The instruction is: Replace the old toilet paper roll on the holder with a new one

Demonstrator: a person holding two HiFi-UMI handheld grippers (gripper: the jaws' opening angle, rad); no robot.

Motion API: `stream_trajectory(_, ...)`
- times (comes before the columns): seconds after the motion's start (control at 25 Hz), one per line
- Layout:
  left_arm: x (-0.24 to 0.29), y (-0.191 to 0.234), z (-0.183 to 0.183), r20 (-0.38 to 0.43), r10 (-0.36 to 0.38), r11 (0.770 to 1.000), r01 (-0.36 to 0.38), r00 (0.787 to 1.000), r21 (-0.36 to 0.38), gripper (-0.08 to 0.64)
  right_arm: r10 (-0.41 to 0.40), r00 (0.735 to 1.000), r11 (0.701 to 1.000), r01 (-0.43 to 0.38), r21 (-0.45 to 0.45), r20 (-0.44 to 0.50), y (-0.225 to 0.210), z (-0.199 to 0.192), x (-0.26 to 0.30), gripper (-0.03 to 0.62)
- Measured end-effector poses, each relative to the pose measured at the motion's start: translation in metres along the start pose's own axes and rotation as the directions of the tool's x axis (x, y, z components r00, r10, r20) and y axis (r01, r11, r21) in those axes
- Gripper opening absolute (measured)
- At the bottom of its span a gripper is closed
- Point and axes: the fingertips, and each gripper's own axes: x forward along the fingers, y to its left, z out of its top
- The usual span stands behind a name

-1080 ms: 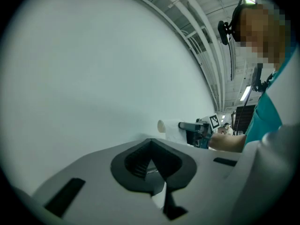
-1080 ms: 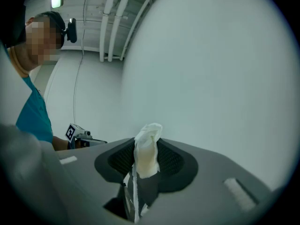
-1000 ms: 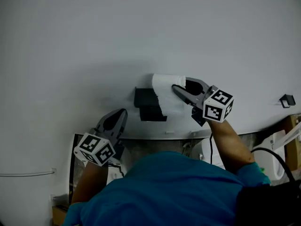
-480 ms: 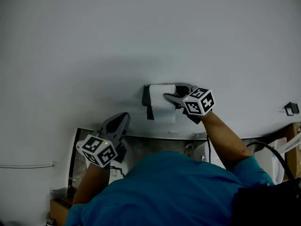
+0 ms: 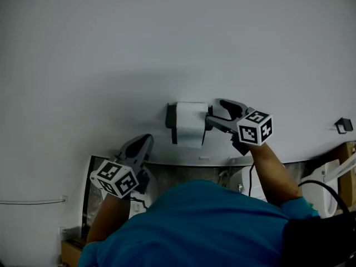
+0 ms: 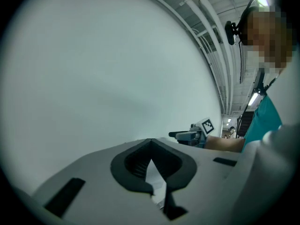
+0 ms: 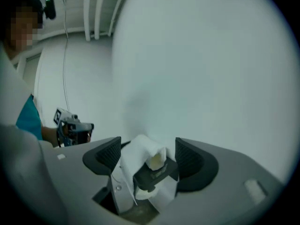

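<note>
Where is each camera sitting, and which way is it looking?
Head view: on the person's head, facing the wall and the toilet paper roll on its holder; shows both arms, the teal shirt, left gripper and right gripper.
Left gripper view: rides the left gripper, looking along its shut jaws beside the wall.
Right gripper view: rides the right gripper, facing the roll between its jaws, which have just been opening.
Shared: each gripper view shows the other gripper and the shirt.
</note>
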Motion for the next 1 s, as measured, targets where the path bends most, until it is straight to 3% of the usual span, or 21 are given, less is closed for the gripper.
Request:
stream_trajectory(0.08, 0.0, 0.004, 0.005, 0.018, 0.013, 1.0, -0.013, 1.0, 0.008, 0.008, 0.03, 0.989, 0.999, -0.035, 0.03, 0.148, 0.01, 0.018, -0.031, 0.341)
stream_trajectory(0.12, 0.001, 0.007, 0.008, 0.027, 0.02, 1.0, -0.021, 0.999, 0.012, 0.008, 0.045, 0.978, 0.998, -0.052, 0.031, 0.202, 0.016, 0.021, -0.045, 0.295)
stream_trajectory(0.2, 0.001, 0.01, 0.012, 0.041, 0.033, 0.999, -0.034, 0.999, 0.025, 0.008, 0.048, 0.963, 0.999, -0.052, 0.01, 0.265, 0.026, 0.017, -0.068, 0.124)
stream_trajectory(0.28, 0.002, 0.01, 0.013, 0.042, 0.039, 0.998, -0.041, 0.998, 0.04, 0.008, 0.03, 0.959, 0.999, -0.032, 0.002, 0.283, 0.032, 0.002, -0.082, 0.016)
stream_trajectory(0.52, 0.014, 0.005, 0.003, 0.013, 0.025, 0.999, -0.026, 1.0, 0.04, 0.008, -0.031, 0.949, 0.992, -0.009, 0.124, 0.314, 0.019, -0.026, -0.094, 0.002)
stream_trajectory(1.0, 0.015, -0.001, -0.003, 0.005, 0.014, 1.0, -0.014, 1.0, 0.025, 0.008, -0.021, 0.955, 0.998, 0.002, 0.066, 0.295, 0.023, -0.023, -0.094, 0.002)
